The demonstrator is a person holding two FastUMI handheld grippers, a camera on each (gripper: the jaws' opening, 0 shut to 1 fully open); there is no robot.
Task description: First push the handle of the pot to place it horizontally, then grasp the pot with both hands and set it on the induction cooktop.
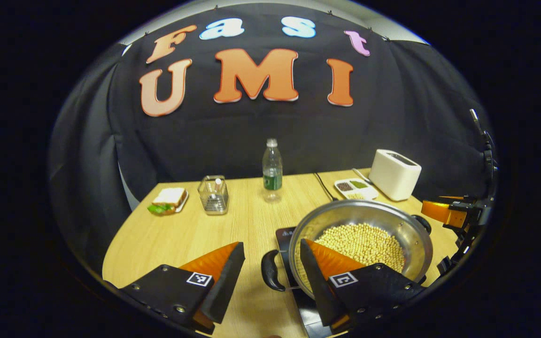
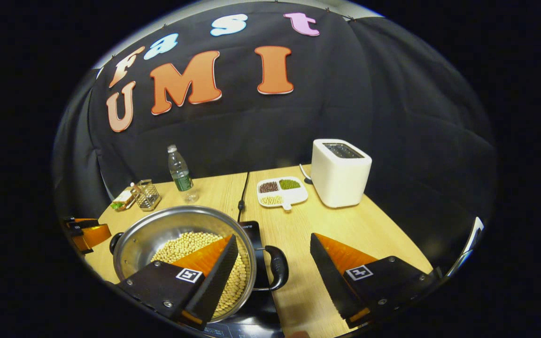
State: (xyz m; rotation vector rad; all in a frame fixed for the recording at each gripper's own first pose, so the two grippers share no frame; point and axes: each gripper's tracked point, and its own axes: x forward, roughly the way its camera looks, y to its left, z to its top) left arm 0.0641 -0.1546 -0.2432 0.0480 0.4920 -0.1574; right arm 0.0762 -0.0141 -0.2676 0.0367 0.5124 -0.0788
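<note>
A steel pot [image 1: 406, 234] holding soybeans [image 1: 364, 244] stands on the black induction cooktop [image 1: 283, 234]. Its black side handles point left and right. My left gripper [image 1: 272, 246] is open, its fingers straddling the pot's left handle [image 1: 270, 272] without pressing on it; one finger overlaps the pot's rim. In the right gripper view the pot [image 2: 158, 230] sits low at the left, on the cooktop [image 2: 251, 227]. My right gripper [image 2: 274, 240] is open around the other handle [image 2: 277, 267]. Each gripper also shows far off in the other's view: right gripper [image 1: 449, 211], left gripper [image 2: 87, 232].
On the wooden table [image 1: 181, 234] stand a water bottle [image 1: 272, 169], a clear holder [image 1: 213, 195] and a sandwich on a plate [image 1: 168, 200]. A white toaster [image 2: 341, 173] and a divided tray of beans [image 2: 281, 191] sit at the back right. A black cable [image 2: 243, 192] runs to the cooktop.
</note>
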